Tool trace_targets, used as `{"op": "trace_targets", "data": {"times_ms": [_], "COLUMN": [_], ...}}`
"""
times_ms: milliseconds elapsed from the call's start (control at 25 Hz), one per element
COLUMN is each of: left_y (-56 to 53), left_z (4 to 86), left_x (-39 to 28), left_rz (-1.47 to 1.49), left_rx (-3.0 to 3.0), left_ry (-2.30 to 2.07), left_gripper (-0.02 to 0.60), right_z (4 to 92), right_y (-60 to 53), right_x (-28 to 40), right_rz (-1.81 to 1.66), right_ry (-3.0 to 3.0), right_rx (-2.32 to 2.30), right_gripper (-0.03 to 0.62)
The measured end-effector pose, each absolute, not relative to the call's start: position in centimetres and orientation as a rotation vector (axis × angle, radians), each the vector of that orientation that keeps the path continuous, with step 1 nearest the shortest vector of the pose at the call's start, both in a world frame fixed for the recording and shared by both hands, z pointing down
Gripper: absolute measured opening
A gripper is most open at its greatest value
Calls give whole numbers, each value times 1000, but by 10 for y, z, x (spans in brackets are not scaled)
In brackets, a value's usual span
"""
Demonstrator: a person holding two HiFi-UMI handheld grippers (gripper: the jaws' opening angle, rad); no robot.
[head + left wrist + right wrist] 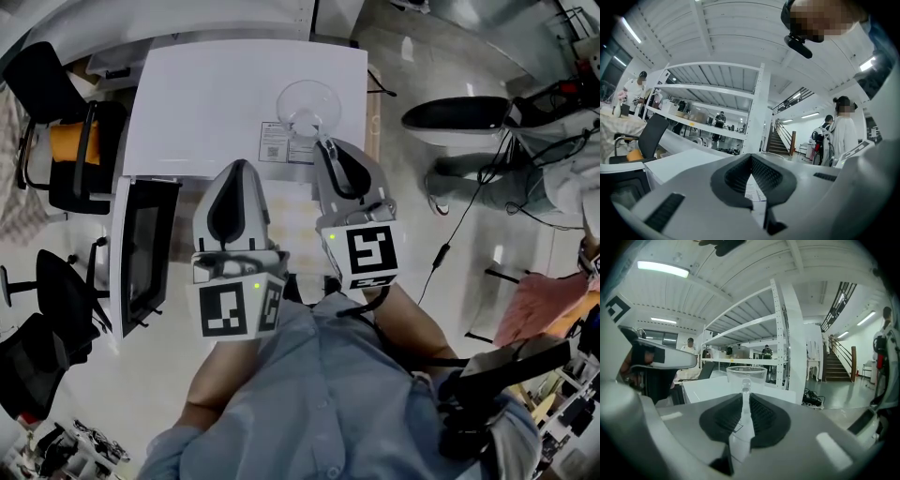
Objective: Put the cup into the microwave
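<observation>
A clear plastic cup [307,105] stands upright over the front right part of the white microwave's top [216,103]. My right gripper [325,146] is shut on the cup's near wall. In the right gripper view the cup [746,373] rises just past the right gripper [746,393], its thin wall pinched between the pads. I cannot tell whether its base rests on the top. The microwave's dark-windowed door [142,248] hangs open at the left. My left gripper [238,169] hovers before the microwave, shut with nothing in it, and its own view shows the left gripper [751,159] tips meeting.
A printed label [277,141] lies on the microwave top near the cup. Black office chairs [66,122] crowd the left side. A seated person [487,173] and cables are at the right. Shelving [754,341] and stairs [836,369] stand far behind.
</observation>
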State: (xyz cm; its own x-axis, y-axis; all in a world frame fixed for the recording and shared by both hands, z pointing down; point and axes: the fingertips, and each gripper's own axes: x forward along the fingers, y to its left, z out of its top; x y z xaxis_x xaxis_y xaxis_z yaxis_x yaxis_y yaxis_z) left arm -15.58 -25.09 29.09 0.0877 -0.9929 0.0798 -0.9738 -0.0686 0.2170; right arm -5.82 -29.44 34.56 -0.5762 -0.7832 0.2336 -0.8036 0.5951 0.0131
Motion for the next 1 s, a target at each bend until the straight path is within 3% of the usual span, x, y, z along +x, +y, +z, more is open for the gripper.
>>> {"op": "trace_targets", "data": {"times_ms": [1000], "left_y": [-251], "left_z": [290], "left_x": [-155], "left_rz": [-133], "left_rx": [2124], "left_ry": [-2018], "left_gripper": [6], "right_z": [326], "right_y": [-300], "right_x": [-49], "right_rz": [125], "right_ry": [-2757], "right_rx": [1271], "right_gripper": [28]}}
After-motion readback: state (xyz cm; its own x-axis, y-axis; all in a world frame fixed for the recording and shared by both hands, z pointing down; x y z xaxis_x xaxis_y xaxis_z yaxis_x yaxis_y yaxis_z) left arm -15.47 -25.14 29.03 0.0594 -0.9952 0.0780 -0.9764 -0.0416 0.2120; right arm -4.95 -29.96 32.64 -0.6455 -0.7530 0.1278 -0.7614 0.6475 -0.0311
